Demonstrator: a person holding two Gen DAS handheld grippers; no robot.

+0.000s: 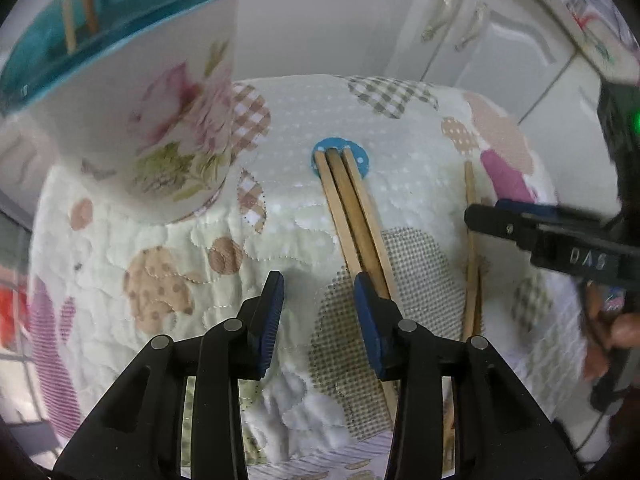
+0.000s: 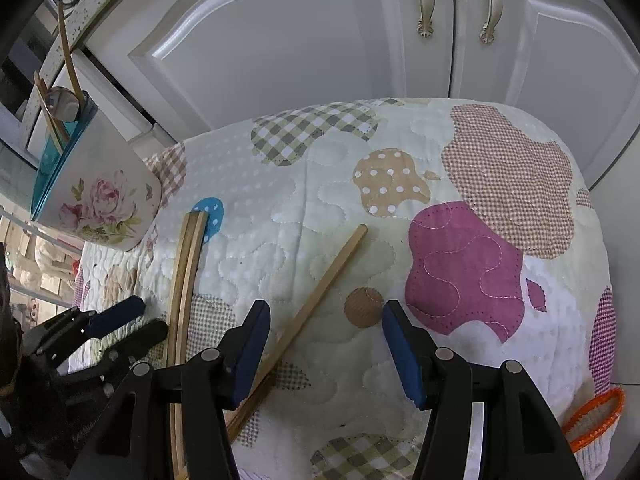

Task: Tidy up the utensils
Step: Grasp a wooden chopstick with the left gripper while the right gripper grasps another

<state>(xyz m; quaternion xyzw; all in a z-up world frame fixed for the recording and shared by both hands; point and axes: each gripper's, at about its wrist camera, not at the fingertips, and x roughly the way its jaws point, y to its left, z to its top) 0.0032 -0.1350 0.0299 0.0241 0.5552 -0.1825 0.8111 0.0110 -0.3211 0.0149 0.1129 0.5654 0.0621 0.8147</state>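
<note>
A white floral cup (image 1: 160, 120) with a teal inside stands on the quilted table at upper left and holds chopsticks and a metal spoon (image 2: 60, 102); it also shows in the right wrist view (image 2: 104, 200). Three wooden chopsticks (image 1: 352, 208) lie side by side on the quilt, also in the right wrist view (image 2: 184, 280). A single chopstick (image 2: 316, 296) lies slanted to their right, also in the left wrist view (image 1: 472, 248). My left gripper (image 1: 318, 300) is open, its right finger over the three chopsticks. My right gripper (image 2: 326, 332) is open and empty above the single chopstick.
A patchwork quilt (image 2: 460, 272) covers the rounded table. White cabinet doors (image 2: 280, 40) with metal handles stand behind it. An orange mesh item (image 2: 596, 420) hangs at the table's right edge.
</note>
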